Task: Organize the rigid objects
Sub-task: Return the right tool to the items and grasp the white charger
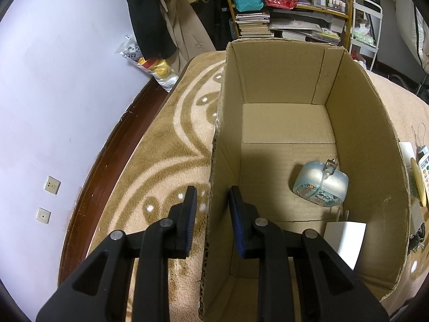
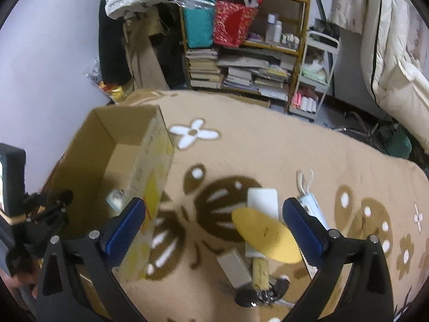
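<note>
Right wrist view: wide-open hand-held gripper above yellow disc at 5 o'clock; disc could slip.

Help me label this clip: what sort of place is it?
Probably a lived-in bedroom: a patterned blanket, a cluttered bookshelf stacked with books, and coats hanging on the wall.

The right tongs gape above a yellow disc, possibly a lid, beside the cardboard box.
</note>
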